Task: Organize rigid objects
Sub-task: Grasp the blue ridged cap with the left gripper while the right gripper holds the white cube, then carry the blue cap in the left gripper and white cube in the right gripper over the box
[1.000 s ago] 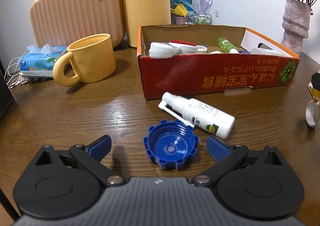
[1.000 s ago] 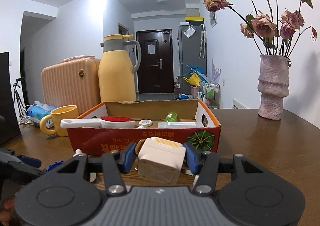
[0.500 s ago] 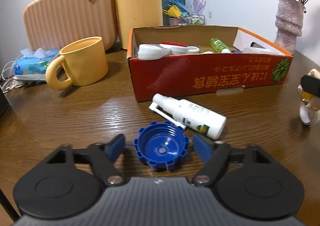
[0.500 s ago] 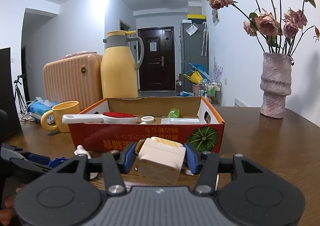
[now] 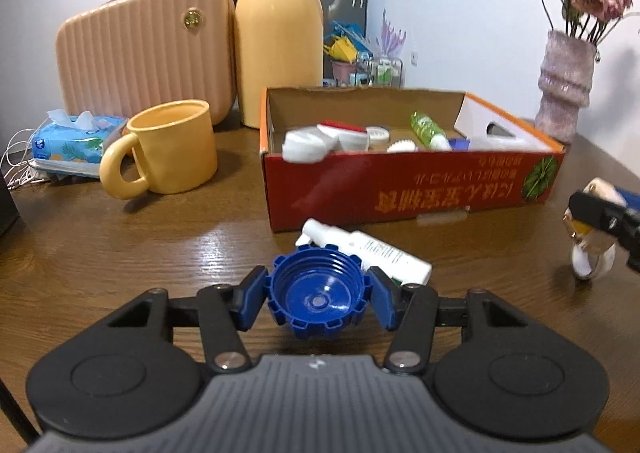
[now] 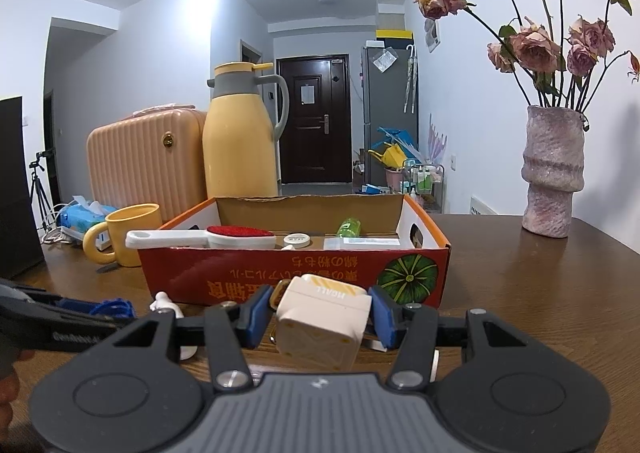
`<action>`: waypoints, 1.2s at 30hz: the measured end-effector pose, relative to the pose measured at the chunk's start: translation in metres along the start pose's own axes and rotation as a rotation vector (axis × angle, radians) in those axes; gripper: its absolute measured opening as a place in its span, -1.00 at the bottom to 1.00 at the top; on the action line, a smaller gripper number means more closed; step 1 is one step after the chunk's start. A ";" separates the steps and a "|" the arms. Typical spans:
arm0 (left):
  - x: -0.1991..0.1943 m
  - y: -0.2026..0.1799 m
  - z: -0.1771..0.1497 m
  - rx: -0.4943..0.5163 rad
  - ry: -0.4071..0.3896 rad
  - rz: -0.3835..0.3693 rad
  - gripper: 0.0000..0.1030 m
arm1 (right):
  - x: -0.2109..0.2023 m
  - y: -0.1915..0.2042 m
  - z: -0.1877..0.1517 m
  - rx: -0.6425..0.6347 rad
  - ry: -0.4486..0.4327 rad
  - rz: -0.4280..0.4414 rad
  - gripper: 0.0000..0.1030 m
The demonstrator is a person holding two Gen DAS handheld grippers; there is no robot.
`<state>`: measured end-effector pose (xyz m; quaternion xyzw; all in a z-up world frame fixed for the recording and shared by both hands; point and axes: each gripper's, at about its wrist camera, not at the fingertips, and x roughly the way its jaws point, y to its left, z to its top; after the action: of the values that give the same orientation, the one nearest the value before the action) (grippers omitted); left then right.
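Note:
My left gripper [image 5: 318, 303] is shut on a blue ribbed bottle cap [image 5: 318, 293], held just above the wooden table. A white spray bottle [image 5: 374, 253] lies right behind it, in front of the red cardboard box [image 5: 412, 189] that holds several small items. My right gripper [image 6: 320, 319] is shut on a white and yellow block-shaped adapter [image 6: 322, 317], low over the table in front of the box [image 6: 296, 277]. The right gripper also shows at the right edge of the left wrist view [image 5: 600, 213]. The blue cap shows in the right wrist view [image 6: 112, 309].
A yellow mug [image 5: 168, 149], a tissue pack [image 5: 76, 137], a peach case [image 5: 144, 53] and a yellow thermos [image 5: 280, 33] stand behind left. A vase with dried roses [image 6: 554, 173] stands at the right. A tape roll [image 5: 588, 265] lies under the right gripper.
My left gripper has closed on the blue cap and lifted it slightly. The right gripper has kept hold of the adapter and shifted a little.

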<state>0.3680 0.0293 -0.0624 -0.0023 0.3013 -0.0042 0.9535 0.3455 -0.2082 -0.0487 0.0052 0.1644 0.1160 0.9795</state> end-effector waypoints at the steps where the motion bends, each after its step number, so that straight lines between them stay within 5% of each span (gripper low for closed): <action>1: -0.003 0.001 0.001 -0.006 -0.008 -0.005 0.07 | 0.000 0.000 0.000 0.001 -0.002 0.000 0.00; 20: -0.049 -0.021 0.029 -0.052 -0.191 -0.063 0.07 | -0.001 -0.002 0.015 0.024 -0.104 0.019 0.00; 36: -0.017 -0.027 0.075 -0.092 -0.232 0.005 0.07 | 0.036 -0.015 0.035 0.031 -0.189 -0.013 0.00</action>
<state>0.3968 0.0024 0.0086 -0.0459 0.1888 0.0124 0.9809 0.3937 -0.2139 -0.0280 0.0304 0.0731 0.1061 0.9912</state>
